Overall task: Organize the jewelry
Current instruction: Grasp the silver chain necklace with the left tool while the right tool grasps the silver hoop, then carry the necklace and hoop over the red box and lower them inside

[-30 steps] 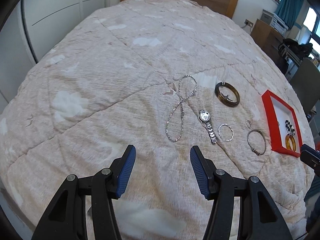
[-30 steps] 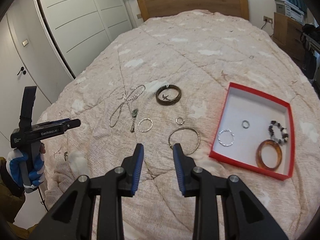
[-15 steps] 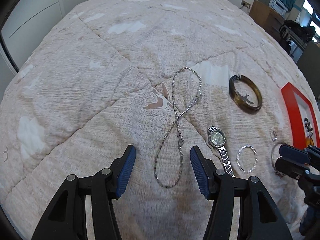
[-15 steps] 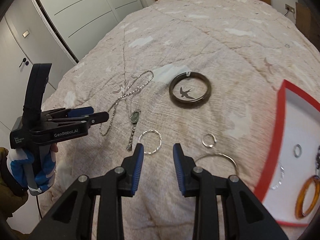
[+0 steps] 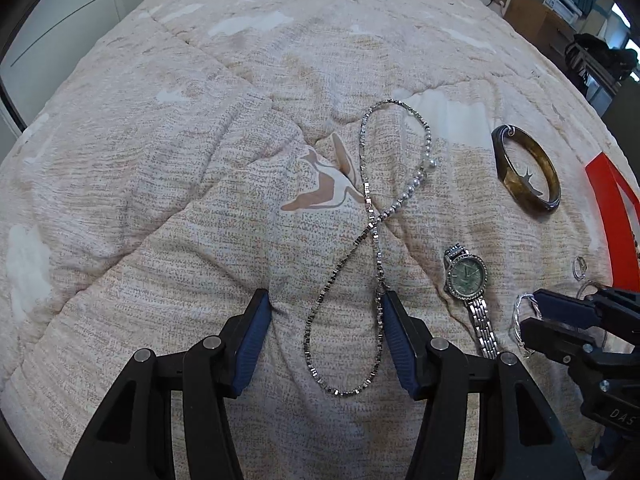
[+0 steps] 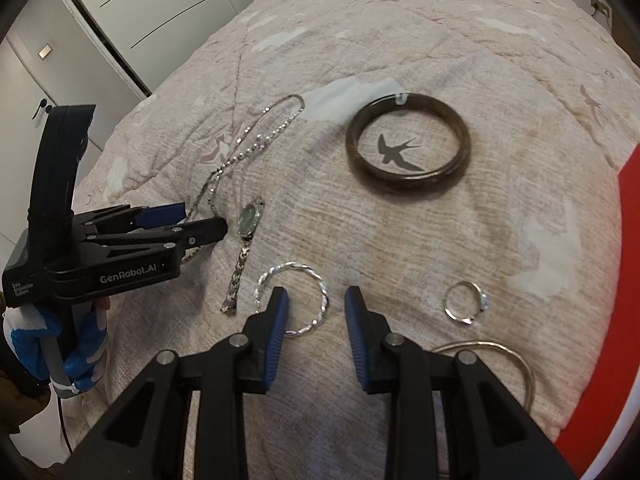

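Observation:
My left gripper (image 5: 324, 338) is open, low over the quilt, with the lower loop of a silver chain necklace (image 5: 372, 216) between its fingers. It also shows in the right wrist view (image 6: 188, 224). My right gripper (image 6: 316, 320) is open; its left finger lies over a twisted silver hoop (image 6: 316, 276). It shows in the left wrist view (image 5: 534, 314) beside that hoop (image 5: 520, 308). A silver watch (image 5: 466, 278) lies between the two grippers. A dark brown bangle (image 6: 408, 142), a small silver ring (image 6: 464, 302) and a thin silver bangle (image 6: 516, 360) lie further right.
The red tray (image 6: 600, 340) lies at the right edge, its rim also in the left wrist view (image 5: 612, 208). The jewelry lies on a beige quilted bed cover (image 5: 200, 140). White wardrobe doors (image 6: 140, 12) stand to the left.
Both grippers have moved forward and down to the quilt. The left now straddles the necklace's lower loop; the right has come onto the twisted hoop. Both stay open.

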Available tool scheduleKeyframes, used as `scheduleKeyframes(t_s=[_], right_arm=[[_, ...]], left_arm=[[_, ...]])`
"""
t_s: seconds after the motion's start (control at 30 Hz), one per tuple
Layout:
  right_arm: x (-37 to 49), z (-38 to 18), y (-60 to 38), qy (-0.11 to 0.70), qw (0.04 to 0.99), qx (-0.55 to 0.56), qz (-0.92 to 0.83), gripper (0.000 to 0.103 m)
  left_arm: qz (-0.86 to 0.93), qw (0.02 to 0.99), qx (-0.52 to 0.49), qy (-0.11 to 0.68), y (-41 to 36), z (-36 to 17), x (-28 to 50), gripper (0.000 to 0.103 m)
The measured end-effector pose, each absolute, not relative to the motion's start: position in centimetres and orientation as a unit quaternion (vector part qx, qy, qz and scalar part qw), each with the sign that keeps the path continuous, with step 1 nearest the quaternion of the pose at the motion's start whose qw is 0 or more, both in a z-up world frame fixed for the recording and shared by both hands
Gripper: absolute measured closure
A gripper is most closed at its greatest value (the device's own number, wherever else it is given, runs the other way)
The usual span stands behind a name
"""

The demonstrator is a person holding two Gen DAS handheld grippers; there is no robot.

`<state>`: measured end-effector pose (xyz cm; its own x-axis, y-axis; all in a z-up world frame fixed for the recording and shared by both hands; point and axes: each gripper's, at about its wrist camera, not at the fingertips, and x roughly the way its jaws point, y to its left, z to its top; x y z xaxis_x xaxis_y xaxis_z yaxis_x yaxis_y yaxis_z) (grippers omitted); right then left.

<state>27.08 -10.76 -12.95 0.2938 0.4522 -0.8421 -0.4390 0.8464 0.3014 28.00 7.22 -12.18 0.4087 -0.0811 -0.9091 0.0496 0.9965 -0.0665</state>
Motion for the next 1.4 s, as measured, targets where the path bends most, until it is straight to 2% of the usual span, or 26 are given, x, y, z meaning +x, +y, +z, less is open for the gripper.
scheduleKeyframes(t_s=[0.1,0.17,0.27,0.4,0.5,0.87,1.4], right_arm=[[27.1,-13.2,-10.0,0.527,0.802,-0.009,0.281,0.086],[27.1,-13.3,-9.8,0.529,0.8,-0.013,0.282,0.096],[26.9,-13.4,-9.9,0.53,0.801,-0.01,0.278,0.098],[26.1,-12.5,-10.1,0.524,0.806,-0.004,0.275,0.098],[25.3,-11.3,-10.3,0.515,0.811,-0.006,0.278,0.098],[21.0,-6.4,-12.0,0.477,0.834,-0.008,0.277,0.098],[12.9,0.2,-16.4,0.414,0.874,0.003,0.253,0.098]], left_arm=[[-0.038,0.841,-0.017,0.539,7.1,-12.2,28.0,0.054],[-0.038,0.841,-0.021,0.539,7.5,-12.2,27.9,0.057],[-0.039,0.841,-0.024,0.54,7.8,-12.1,27.9,0.066],[-0.039,0.838,-0.025,0.544,7.9,-11.3,27.9,0.088],[-0.038,0.834,-0.037,0.549,8.3,-11.0,27.9,0.097],[-0.04,0.85,-0.046,0.524,7.6,-6.8,25.4,0.099],[-0.031,0.886,-0.048,0.46,6.5,1.2,16.3,0.099]])
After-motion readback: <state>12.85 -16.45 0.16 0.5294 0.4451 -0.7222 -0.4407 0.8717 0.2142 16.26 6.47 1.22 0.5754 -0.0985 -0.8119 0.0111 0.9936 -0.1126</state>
